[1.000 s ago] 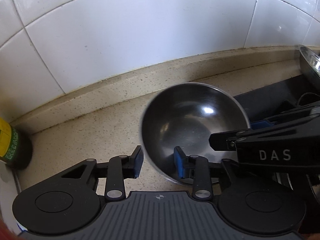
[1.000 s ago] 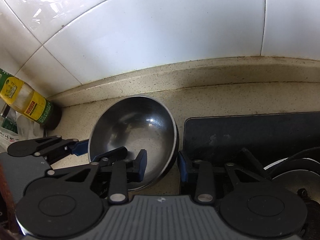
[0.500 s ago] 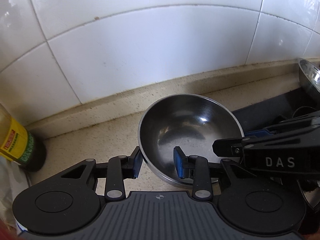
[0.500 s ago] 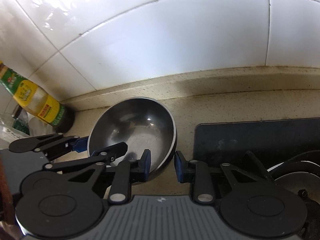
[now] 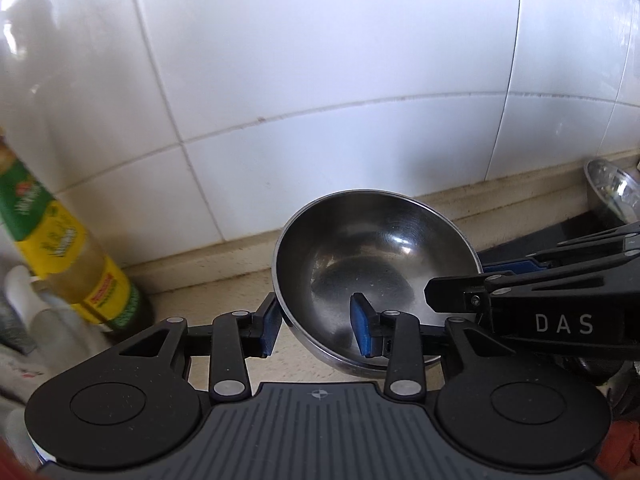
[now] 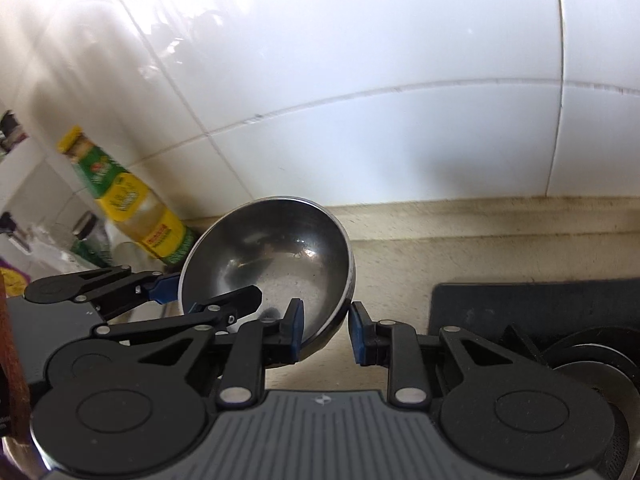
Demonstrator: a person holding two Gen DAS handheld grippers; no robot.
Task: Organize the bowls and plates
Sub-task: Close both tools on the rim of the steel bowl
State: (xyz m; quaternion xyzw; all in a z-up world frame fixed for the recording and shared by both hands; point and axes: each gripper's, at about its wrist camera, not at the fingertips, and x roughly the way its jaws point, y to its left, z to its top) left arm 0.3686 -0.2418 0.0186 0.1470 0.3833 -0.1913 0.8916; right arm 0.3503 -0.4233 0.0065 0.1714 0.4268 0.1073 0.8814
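Evidently both grippers pinch the round stainless-steel bowl [image 5: 376, 276] by opposite rims, above the speckled beige worktop [image 6: 480, 256] near its tiled back edge: left gripper [image 5: 316, 326] and right gripper [image 6: 326, 330] clamped on thin wall (light, rigid, slippery).

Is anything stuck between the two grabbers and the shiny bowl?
No. Both grabbers already pinch the steel bowl by its rim: the left gripper on one side, the right gripper on the other. Nothing visible sits between their pads and the metal.
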